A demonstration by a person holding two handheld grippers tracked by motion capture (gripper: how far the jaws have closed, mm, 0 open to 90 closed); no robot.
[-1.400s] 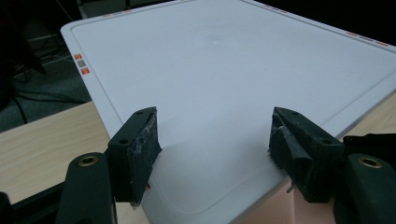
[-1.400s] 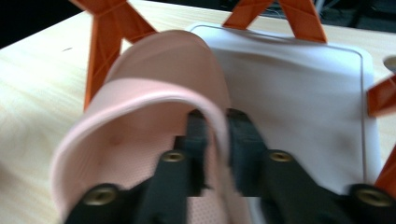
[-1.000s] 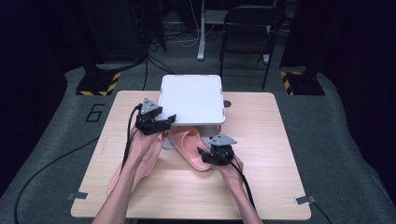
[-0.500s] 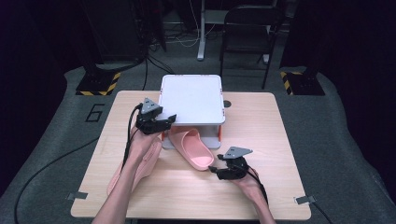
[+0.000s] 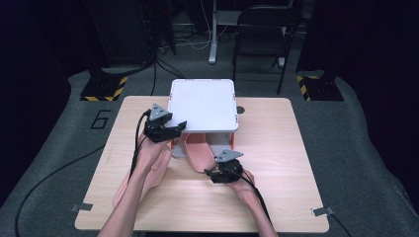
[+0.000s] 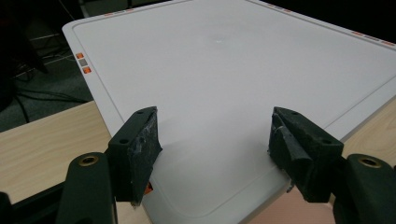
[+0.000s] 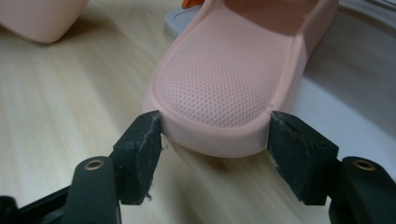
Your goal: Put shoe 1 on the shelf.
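Note:
A pink slipper [image 5: 195, 148] lies on the wooden table [image 5: 276, 148], its front end under a white raised platform [image 5: 202, 103]. My right gripper [image 5: 212, 173] is at its heel. In the right gripper view the slipper [image 7: 229, 70] has its rounded heel between the jaws of the right gripper [image 7: 215, 135], and both pads touch the heel's sides. My left gripper [image 5: 175, 129] hovers over the platform's near left corner. Seen from the left gripper view, the left gripper [image 6: 212, 140] stands open above the white top [image 6: 224, 60], with nothing between its fingers.
A second pink slipper [image 5: 148, 175] lies on the table under the left forearm, and its edge [image 7: 42, 18] sits at the upper left of the right gripper view. The platform's grey foot [image 7: 180, 18] stands beside the held slipper. A chair [image 5: 262, 29] stands beyond the table.
The right gripper drew back toward the person and to the right, then came left and lower to the slipper's heel. The left gripper kept still.

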